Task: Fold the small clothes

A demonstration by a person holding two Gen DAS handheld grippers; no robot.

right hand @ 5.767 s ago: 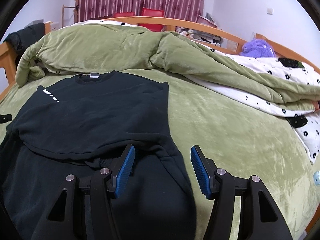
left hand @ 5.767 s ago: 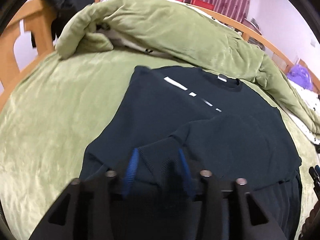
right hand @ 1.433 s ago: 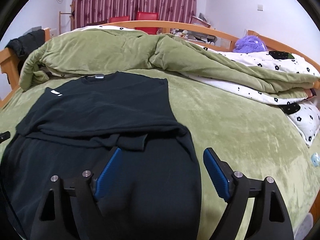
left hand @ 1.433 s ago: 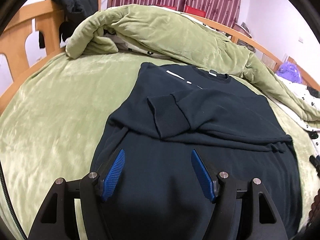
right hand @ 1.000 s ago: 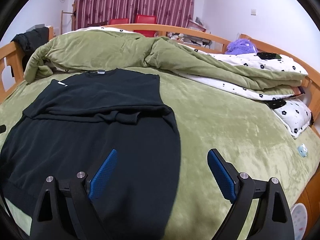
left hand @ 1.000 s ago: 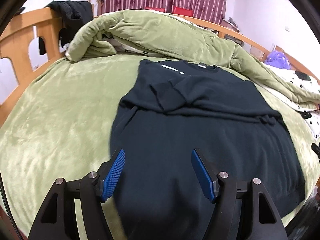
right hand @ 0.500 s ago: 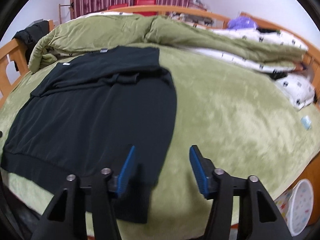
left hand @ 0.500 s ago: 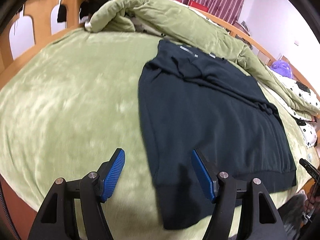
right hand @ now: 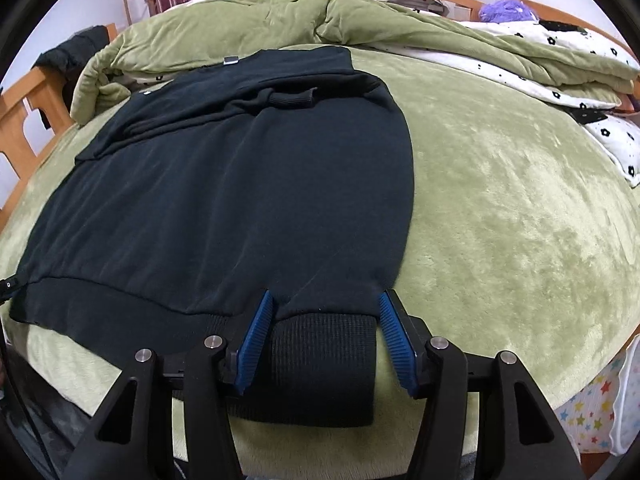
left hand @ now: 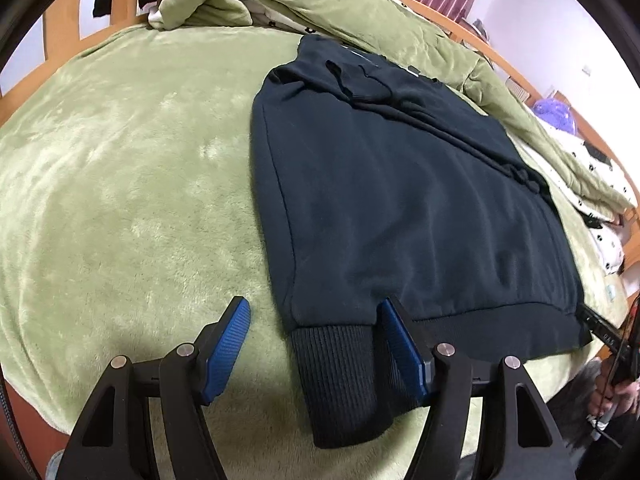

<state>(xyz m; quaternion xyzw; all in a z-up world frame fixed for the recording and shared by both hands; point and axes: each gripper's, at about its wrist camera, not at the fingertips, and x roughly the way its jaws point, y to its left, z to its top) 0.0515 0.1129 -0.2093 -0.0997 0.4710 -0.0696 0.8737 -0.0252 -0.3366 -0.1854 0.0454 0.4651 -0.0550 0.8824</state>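
Note:
A dark navy sweatshirt (left hand: 400, 184) lies flat on the green bed, both sleeves folded across its chest near the collar. It also shows in the right wrist view (right hand: 240, 184). My left gripper (left hand: 314, 320) is open at the ribbed hem's left corner (left hand: 340, 376), which lies between the blue pads. My right gripper (right hand: 324, 312) is open at the hem's right corner (right hand: 324, 364), the ribbed band lying between its pads. Neither pair of pads is closed on the cloth.
A green velvet blanket (left hand: 120, 184) covers the bed. A bunched green duvet (right hand: 280, 28) and a white flowered quilt (right hand: 580, 80) lie along the far side. A wooden bed frame (right hand: 24, 120) stands at the left. The bed's front edge is just below both grippers.
Both grippers drew back from the folded sleeves to the sweatshirt's bottom hem and lowered onto its two corners. The right gripper's opening narrowed a little.

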